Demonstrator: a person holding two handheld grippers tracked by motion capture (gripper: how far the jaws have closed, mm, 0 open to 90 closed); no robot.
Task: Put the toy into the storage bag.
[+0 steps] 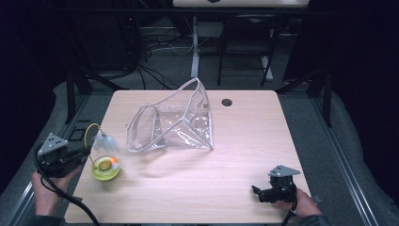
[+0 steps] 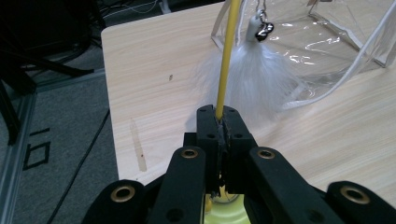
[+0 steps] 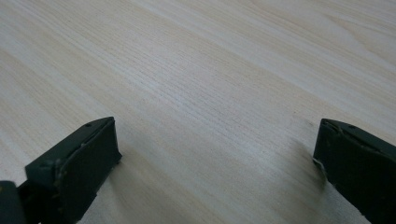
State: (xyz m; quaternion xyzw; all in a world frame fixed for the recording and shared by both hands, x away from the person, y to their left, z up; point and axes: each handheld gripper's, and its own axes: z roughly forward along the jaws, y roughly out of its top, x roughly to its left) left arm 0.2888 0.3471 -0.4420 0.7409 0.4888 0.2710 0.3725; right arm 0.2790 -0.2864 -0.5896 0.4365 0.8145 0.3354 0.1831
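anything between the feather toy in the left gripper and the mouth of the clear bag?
Nothing visible. The left gripper is shut on the yellow wand of the feather toy, whose yellow-green base sits on the table. Between the toy and the open mouth of the clear bag lies only bare wood.

A pale wooden table (image 1: 244,155) with rounded corners stands on grey carpet. Near its middle lies a clear plastic bag (image 1: 174,123), open and partly propped up. Toward the left edge sits a small yellow-green dish (image 1: 105,168), possibly a toy's base. A dark round hole (image 1: 227,102) marks the far side.
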